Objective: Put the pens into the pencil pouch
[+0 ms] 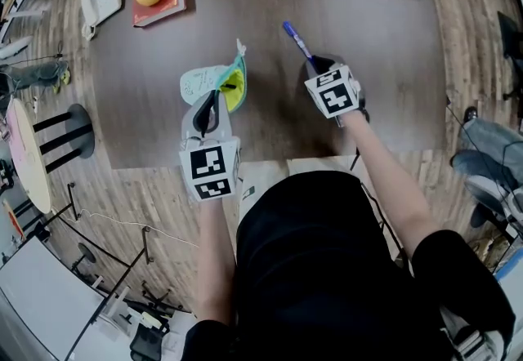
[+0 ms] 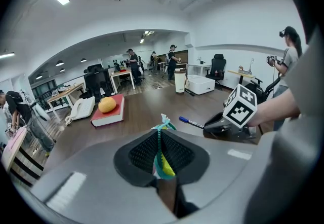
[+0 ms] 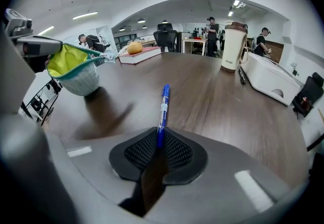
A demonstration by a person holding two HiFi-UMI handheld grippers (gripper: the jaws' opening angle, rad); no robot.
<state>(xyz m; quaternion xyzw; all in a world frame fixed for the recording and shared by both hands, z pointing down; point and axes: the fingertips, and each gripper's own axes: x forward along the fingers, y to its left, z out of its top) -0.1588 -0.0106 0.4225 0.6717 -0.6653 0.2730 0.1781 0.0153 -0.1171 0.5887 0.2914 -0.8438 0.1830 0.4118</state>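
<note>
1. Holds the left gripper [image 1: 214, 106] just left of centre in the head view, with the bare left forearm [image 1: 211, 253] rising straight from the lower edge.
2. Clamps its jaws shut on the rim of the pencil pouch [image 1: 211, 82].
3. Holds the right gripper [image 1: 317, 65] right of centre, tilted downward, with the right forearm [image 1: 392, 180] slanting in from the lower right.
4. Pinches the near end of the blue pen [image 1: 296, 39] between those jaws, tip pointing to the upper left.

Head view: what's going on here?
A person works over a wooden table. The left hand-held gripper is shut on the zipper edge of the pencil pouch, whose yellow-lined mouth gapes open. The right hand-held gripper is shut on a blue pen, apart from the pouch; the pen is not in yet.
</note>
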